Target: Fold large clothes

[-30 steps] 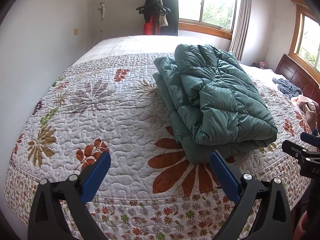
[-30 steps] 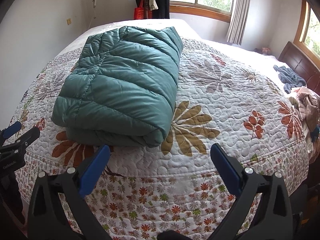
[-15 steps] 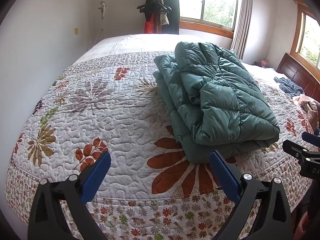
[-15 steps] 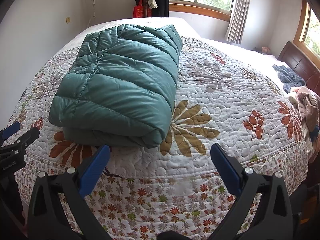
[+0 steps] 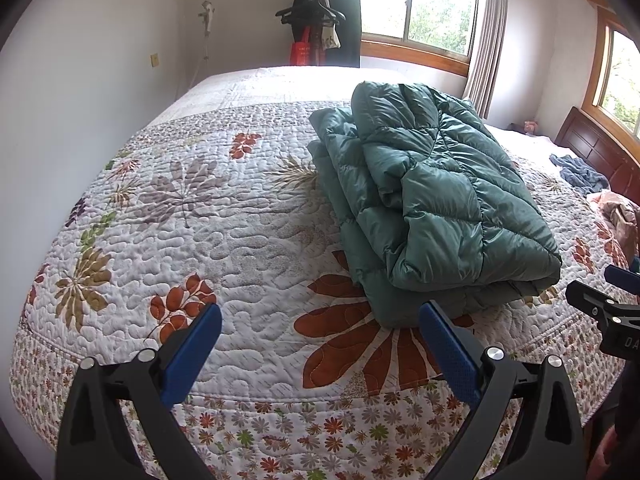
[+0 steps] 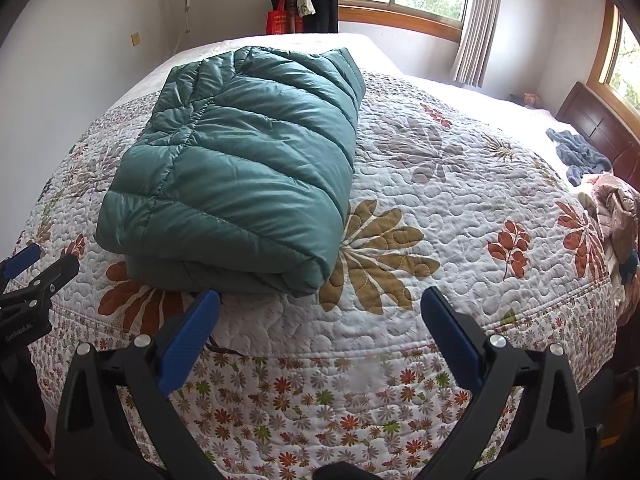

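A teal quilted down jacket (image 5: 432, 208) lies folded into a thick bundle on the floral quilt (image 5: 224, 240) of a bed. In the right wrist view the same jacket (image 6: 244, 168) sits left of centre, its folded end toward me. My left gripper (image 5: 320, 344) hovers over the bed's near edge, open and holding nothing, its right fingertip just short of the bundle's near corner. My right gripper (image 6: 320, 328) is open too, its left fingertip just below the bundle's near edge. Each gripper shows at the edge of the other's view: right gripper (image 5: 612, 304), left gripper (image 6: 28, 284).
Blue cloth (image 6: 580, 156) and a pinkish garment (image 6: 616, 208) lie at the bed's right side near a dark wooden headboard (image 6: 596, 128). A coat rack with dark clothes and a red bag (image 5: 320, 32) stands by the far wall. Windows with a curtain (image 5: 484, 32) lie beyond.
Both views have shifted only slightly; the jacket sits a little higher in the right wrist frame. Both grippers stay open and the folded jacket has not moved.
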Tool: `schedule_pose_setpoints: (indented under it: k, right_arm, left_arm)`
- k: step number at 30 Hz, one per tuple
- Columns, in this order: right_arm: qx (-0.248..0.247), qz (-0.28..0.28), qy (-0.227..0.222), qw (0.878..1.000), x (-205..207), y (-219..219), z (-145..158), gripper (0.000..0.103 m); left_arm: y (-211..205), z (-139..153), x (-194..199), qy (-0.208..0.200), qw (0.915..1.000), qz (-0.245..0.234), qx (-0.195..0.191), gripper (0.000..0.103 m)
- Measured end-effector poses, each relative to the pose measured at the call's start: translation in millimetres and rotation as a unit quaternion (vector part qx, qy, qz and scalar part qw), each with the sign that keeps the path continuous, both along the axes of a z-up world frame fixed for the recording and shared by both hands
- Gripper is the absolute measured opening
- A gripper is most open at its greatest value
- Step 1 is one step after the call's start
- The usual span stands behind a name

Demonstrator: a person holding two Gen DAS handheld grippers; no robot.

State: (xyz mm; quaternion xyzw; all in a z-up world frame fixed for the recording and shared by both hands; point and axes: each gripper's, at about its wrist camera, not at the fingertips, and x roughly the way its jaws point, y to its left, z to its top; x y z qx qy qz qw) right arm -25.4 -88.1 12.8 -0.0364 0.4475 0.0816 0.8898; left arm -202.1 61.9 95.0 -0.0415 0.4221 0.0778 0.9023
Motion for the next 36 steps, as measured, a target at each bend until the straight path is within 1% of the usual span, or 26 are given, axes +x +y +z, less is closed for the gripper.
schedule_pose_setpoints:
  k: [29,36]
  right_arm:
    - [-0.003,0.005,0.002,1.0,4.7,0.1,-1.2,0.1]
    - [0.008,0.008,0.001,1.0,6.4,-1.7,-1.8,0.1]
  left_arm:
    - [-0.5,-0.6,1.1,0.0,1.0,0.0,0.002,0.099]
    - [-0.4,-1.4,1.4,0.0,1.0,0.001,0.002,0.099]
